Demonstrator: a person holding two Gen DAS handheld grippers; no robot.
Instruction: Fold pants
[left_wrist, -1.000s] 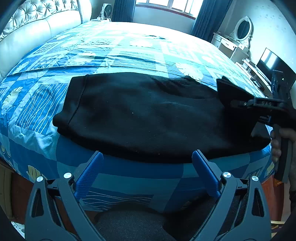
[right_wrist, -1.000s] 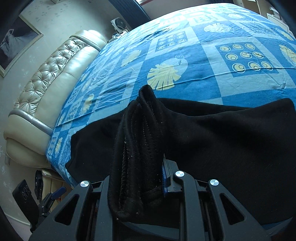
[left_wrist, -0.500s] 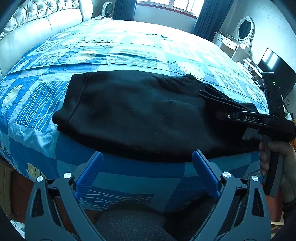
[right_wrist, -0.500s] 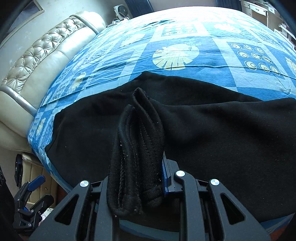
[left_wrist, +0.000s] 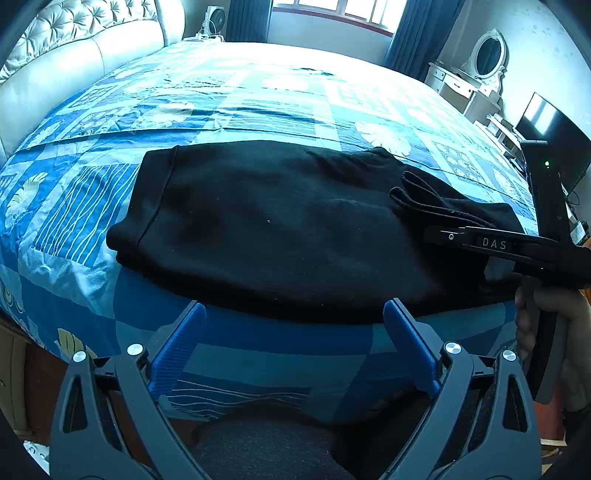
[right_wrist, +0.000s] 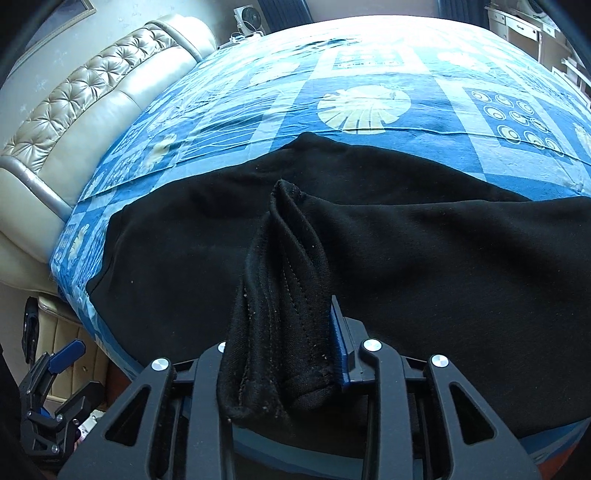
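Black pants lie folded across the near edge of the bed, waistband end at the left. My left gripper is open and empty, just off the bed's near edge in front of the pants. My right gripper is shut on a bunched hem of the pants and holds it low over the pants' right part. In the left wrist view the right gripper reaches in from the right with the hem in it. The left gripper also shows in the right wrist view.
The bed has a blue patterned cover and a tufted cream headboard at the left. A dressing table with oval mirror and a dark TV screen stand at the right. A fan stands beyond the bed.
My right gripper has lowered the held hem from raised above the pants to low over them and moved it leftward. The left gripper has stayed open at the bed edge.
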